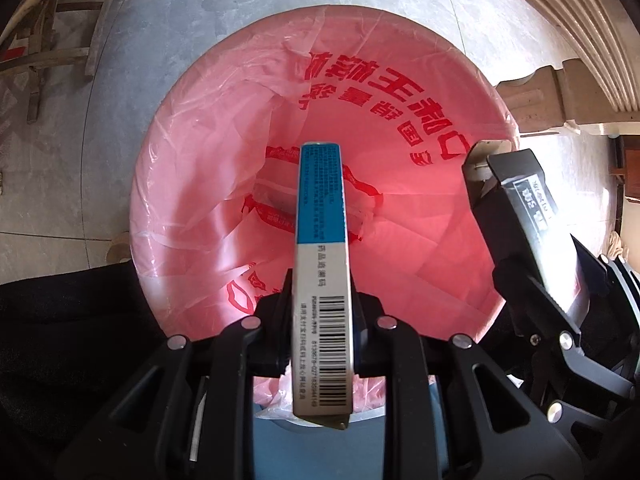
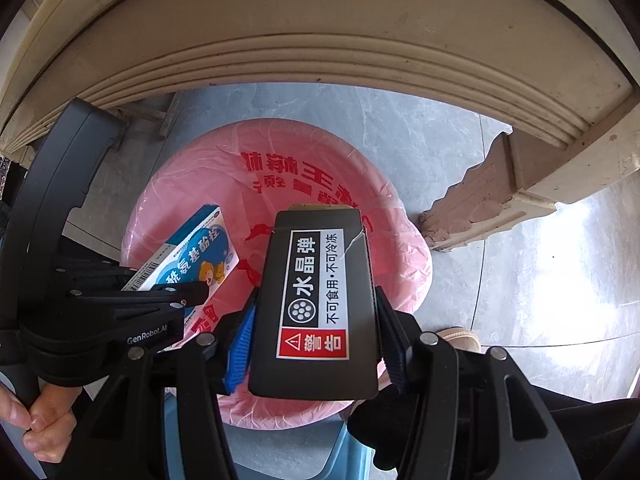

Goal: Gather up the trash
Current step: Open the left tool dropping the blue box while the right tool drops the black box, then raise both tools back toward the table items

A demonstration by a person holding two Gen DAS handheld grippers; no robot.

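- Left gripper [image 1: 320, 320], seen from its own wrist camera, is clenched on a medicine box [image 1: 322, 280], pinching its two broad faces so that the narrow barcode edge faces the lens; the box's long axis runs forward along the fingers and points down into the mouth of the trash bin [image 1: 168, 184] with its pink liner bag [image 1: 420, 208]; the bin opening lies straight below and ahead, so a release should drop the box inside
- At the right edge of this view the right gripper's black packet [image 1: 520, 216] shows edge-on, also over the rim
- Right gripper [image 2: 316, 320], from its own camera, grips the black packet [image 2: 316, 304] by its side edges, warning label up, long axis forward, hanging over the near half of the bin [image 2: 416, 264]
- Only this view shows the box's printed front [image 2: 192, 256], the left gripper [image 2: 176, 296] beside it, and the table edge [image 2: 320, 40] overhanging the far side of the bin
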